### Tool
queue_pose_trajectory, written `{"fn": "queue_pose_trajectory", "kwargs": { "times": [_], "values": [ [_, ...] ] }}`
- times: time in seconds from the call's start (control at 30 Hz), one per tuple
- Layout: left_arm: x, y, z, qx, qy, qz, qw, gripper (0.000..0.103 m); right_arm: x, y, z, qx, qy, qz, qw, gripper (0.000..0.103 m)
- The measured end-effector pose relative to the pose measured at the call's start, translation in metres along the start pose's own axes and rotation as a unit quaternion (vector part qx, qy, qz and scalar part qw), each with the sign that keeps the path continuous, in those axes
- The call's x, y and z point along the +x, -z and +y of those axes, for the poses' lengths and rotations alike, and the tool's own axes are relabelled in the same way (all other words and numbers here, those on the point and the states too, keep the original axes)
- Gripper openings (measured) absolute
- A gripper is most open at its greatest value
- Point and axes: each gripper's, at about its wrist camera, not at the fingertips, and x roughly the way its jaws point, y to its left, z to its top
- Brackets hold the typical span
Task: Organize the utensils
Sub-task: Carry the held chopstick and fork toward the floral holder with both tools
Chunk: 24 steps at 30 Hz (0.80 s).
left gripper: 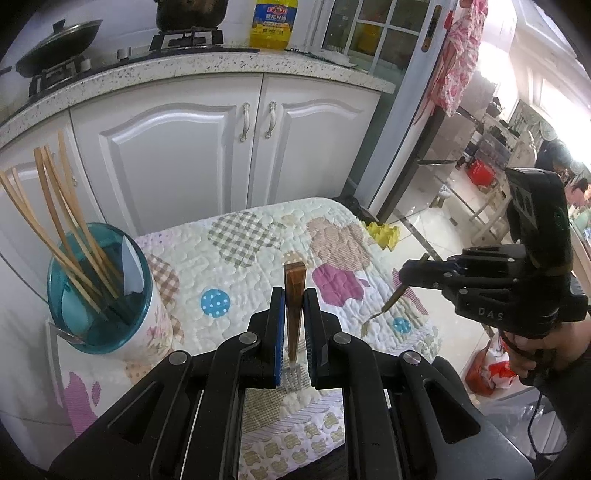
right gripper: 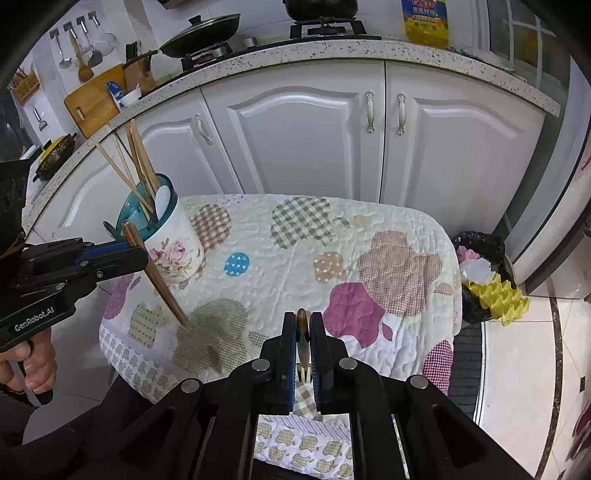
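My left gripper (left gripper: 294,295) is shut on a wooden-handled utensil (left gripper: 294,295), handle end up, metal end down near the quilted tablecloth (left gripper: 258,236). It also shows in the right wrist view (right gripper: 137,254), holding the utensil (right gripper: 157,280) tilted beside the holder. My right gripper (right gripper: 303,325) is shut on a small fork (right gripper: 303,332) with tines pointing down; in the left wrist view (left gripper: 413,275) the fork (left gripper: 395,297) hangs over the table's right side. The floral utensil holder (left gripper: 110,295) with teal rim holds several chopsticks (left gripper: 62,225) at the table's left.
White kitchen cabinets (left gripper: 184,155) and a speckled counter with stove, pans and oil bottle (left gripper: 272,24) stand behind the table. A black bin with yellow egg carton (right gripper: 495,295) sits on the floor to the right. A glass door (left gripper: 406,110) is at right.
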Motion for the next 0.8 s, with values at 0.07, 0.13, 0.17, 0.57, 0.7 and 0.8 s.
{"fn": "queue_pose_trajectory", "kwargs": {
  "times": [0.07,0.13,0.17,0.57,0.7,0.8],
  "values": [
    [-0.001,-0.001,-0.001,-0.001,0.0,-0.002,1.0,0.008,-0.001,-0.002,0.001,-0.001,0.0,-0.002,1.0,0.006],
    [-0.004,-0.001,-0.001,-0.001,0.001,-0.005,1.0,0.008,-0.002,-0.004,0.002,-0.003,0.0,-0.003,1.0,0.006],
    [-0.005,-0.002,-0.002,-0.001,0.002,-0.006,1.0,0.008,-0.002,-0.004,0.002,-0.004,0.0,-0.003,1.0,0.006],
    [-0.012,-0.006,0.002,-0.006,-0.004,-0.014,0.9999,0.008,-0.006,-0.012,0.009,-0.015,0.006,-0.012,1.0,0.006],
    [-0.015,-0.005,0.004,-0.007,-0.005,-0.013,0.9999,0.008,-0.007,-0.013,0.011,-0.018,0.005,-0.013,1.0,0.006],
    [-0.018,-0.007,0.004,-0.006,-0.007,-0.017,0.9998,0.008,-0.009,-0.015,0.012,-0.019,0.005,-0.014,1.0,0.006]
  ]
}}
